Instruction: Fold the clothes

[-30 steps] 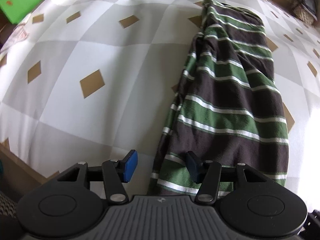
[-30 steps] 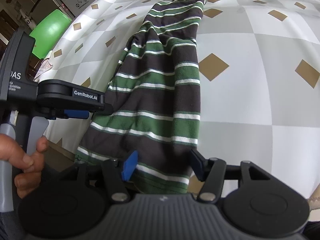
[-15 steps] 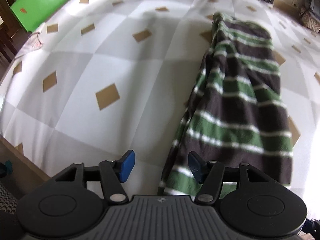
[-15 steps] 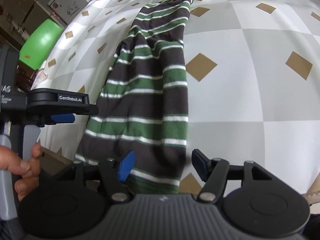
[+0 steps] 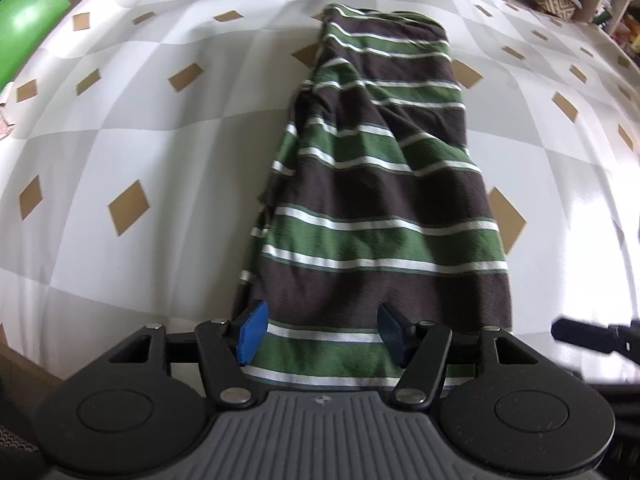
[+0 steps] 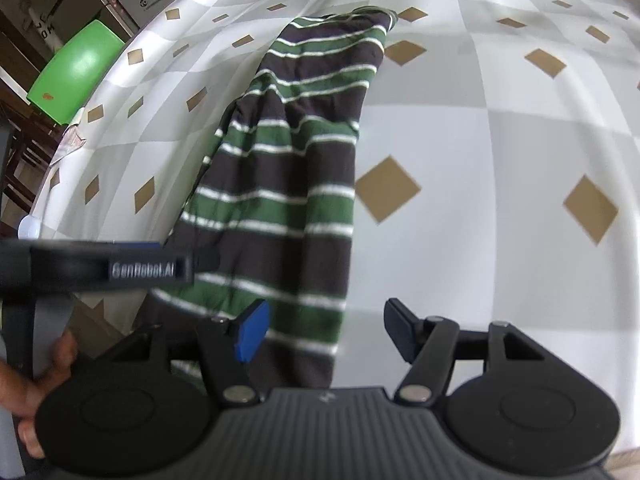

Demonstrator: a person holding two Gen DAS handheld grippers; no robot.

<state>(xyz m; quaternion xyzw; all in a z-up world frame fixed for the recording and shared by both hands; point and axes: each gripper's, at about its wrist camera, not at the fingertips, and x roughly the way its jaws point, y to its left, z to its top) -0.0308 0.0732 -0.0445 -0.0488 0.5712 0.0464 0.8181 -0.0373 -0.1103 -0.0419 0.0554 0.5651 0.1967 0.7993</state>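
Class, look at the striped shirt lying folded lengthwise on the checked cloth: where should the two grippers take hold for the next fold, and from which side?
Probably the near hem corners of the striped shirt, pinched from above at the table's near edge: that hem lies flat, closest to both grippers.

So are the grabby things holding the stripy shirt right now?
No. Both the left hand-held gripper and right hand-held gripper are open above the striped shirt, gripping nothing.

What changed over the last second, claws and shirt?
Both claws spread wider and pulled back from the striped shirt: the left claw shifted to sit over its hem, and the right claw now straddles its right edge. Neither holds anything. The shirt stays folded lengthwise on the checkered sheet.
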